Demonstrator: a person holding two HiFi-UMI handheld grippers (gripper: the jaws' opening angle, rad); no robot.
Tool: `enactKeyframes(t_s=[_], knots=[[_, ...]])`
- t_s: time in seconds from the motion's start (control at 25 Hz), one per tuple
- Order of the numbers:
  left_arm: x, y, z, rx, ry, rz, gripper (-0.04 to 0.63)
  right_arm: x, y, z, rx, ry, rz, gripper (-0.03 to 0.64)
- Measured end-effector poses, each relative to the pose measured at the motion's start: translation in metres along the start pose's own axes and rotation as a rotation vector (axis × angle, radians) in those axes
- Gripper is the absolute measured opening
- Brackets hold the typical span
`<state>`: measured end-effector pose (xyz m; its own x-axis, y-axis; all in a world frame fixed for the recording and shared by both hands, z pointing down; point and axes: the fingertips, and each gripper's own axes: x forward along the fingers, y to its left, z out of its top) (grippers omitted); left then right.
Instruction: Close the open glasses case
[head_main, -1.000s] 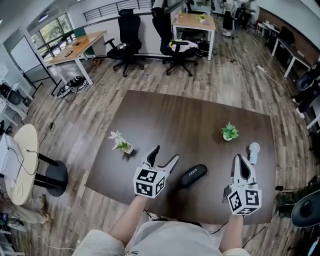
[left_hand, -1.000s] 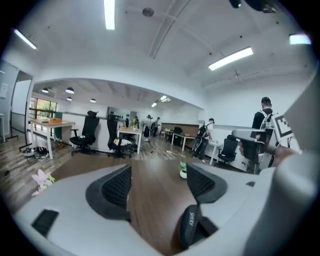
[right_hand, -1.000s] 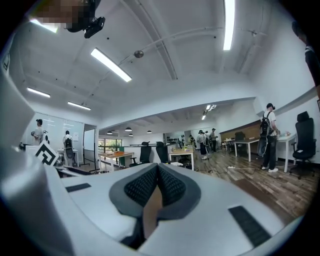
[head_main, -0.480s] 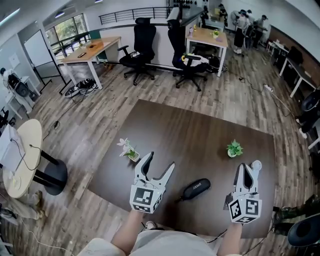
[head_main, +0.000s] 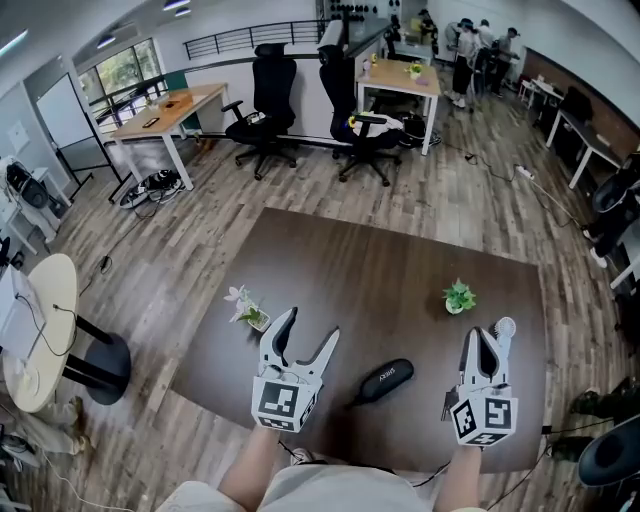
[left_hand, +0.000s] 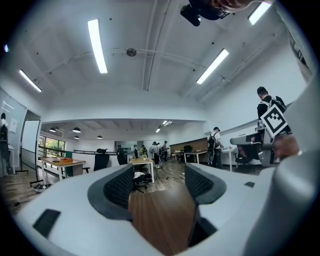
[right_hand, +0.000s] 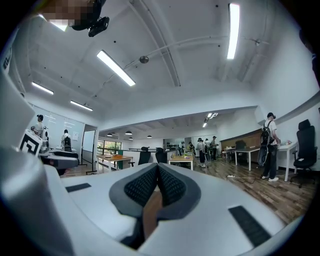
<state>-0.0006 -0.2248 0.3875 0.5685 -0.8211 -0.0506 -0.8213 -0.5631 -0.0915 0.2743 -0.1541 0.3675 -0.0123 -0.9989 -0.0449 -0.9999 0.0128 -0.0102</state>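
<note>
— What's in front of you?

— A dark wooden table (head_main: 400, 250). I hold my left gripper (head_main: 310, 328) over its near part. The jaws are spread wide, though they've just been narrowing a touch, and nothing is between them. My right gripper (head_main: 483, 338) has its jaws pressed together, empty.

— And the glasses case?

— The black glasses case (head_main: 385, 379) lies on the table between my two grippers, touching neither, its lid down. Beyond stand a white-flowered plant (head_main: 245, 305) and a small green plant (head_main: 459, 296).

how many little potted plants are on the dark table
2. A white-flowered plant stands near the left edge of the table, beyond the left tongs; a green plant stands on the right side, beyond the right tongs. None looks hidden.
</note>
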Motion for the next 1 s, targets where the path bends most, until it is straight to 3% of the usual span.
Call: enactKeyframes(t_s=[0.32,0.52,1.0], knots=[[-0.002,0.001,0.010,0.016,-0.036,0.030,0.185,-0.009,-0.005,0.006,-0.006,-0.008,-0.014,0.000],[-0.003,0.000,0.014,0.017,-0.055,0.049,0.003,-0.013,-0.008,0.005,-0.005,-0.007,-0.021,0.002],[-0.003,0.000,0.015,0.030,-0.053,0.065,0.003,-0.019,-0.008,0.003,-0.019,-0.002,-0.022,0.000]])
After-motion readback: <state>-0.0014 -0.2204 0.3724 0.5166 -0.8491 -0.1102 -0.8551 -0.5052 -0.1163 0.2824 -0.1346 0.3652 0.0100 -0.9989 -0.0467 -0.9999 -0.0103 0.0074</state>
